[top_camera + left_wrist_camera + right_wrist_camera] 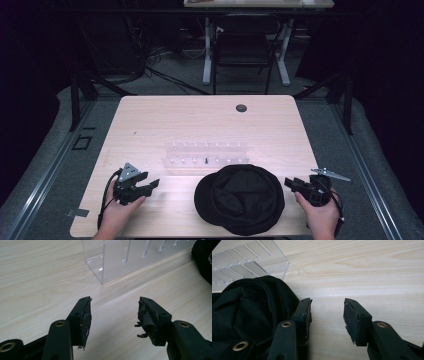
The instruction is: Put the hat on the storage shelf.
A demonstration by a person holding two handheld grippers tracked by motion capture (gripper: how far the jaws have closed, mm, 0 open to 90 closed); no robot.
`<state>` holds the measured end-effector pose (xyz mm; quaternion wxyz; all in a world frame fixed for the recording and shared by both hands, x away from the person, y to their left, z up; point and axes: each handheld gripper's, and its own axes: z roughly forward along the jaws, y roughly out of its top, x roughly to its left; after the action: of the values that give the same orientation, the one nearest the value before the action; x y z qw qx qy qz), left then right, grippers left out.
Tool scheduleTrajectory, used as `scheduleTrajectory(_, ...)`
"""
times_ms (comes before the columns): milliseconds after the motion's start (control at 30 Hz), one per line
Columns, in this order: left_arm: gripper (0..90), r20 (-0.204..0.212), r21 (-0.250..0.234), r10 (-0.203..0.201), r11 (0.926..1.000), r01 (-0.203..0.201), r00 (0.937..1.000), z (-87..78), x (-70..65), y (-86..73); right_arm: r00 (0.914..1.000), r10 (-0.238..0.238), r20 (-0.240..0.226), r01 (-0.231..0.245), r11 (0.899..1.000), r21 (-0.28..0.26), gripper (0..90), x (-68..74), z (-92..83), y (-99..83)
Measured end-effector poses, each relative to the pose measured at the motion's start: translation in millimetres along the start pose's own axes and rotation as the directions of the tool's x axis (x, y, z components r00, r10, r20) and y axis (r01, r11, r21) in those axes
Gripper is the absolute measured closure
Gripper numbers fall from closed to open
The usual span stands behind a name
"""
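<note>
A black cap lies on the wooden table near its front edge, its dark fabric reaching up to the right gripper's left jaw. A clear acrylic rack with slots stands just behind the cap, and its end wall rises ahead of the left gripper. My left gripper rests low at the front left, held in a hand, open with bare wood between its jaws. My right gripper sits at the cap's right edge, also open and holding nothing.
A round cable hole sits near the table's far edge. Behind the table stand a black chair and the white legs of a desk. Dark frame struts flank the table on both sides.
</note>
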<state>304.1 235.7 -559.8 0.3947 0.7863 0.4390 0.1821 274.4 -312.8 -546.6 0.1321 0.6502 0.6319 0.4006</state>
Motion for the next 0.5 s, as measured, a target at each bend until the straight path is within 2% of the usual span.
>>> scheduleTrajectory(133, 44.6, -0.001, -0.001, -0.006, 1.0000, 0.006, 1.0000, -0.3, 0.5, 0.3, 1.0000, -0.007, 0.006, 0.007, 1.000, 0.002, 56.8, 0.8, -0.7, 0.3)
scheduleTrajectory(300, 44.4, -0.001, -0.003, -0.004, 1.0000, 0.004, 1.0000, -1.8, 1.1, 0.5, 0.9999, -0.013, -0.011, 0.013, 1.000, 0.001, 56.5, 2.2, -1.1, 0.5)
scheduleTrajectory(500, 44.4, -0.003, -0.015, -0.010, 0.9998, 0.010, 0.9999, -5.0, 1.1, -1.0, 0.9990, -0.026, -0.036, 0.027, 0.999, 0.028, 56.5, 12.2, -3.7, 6.8)
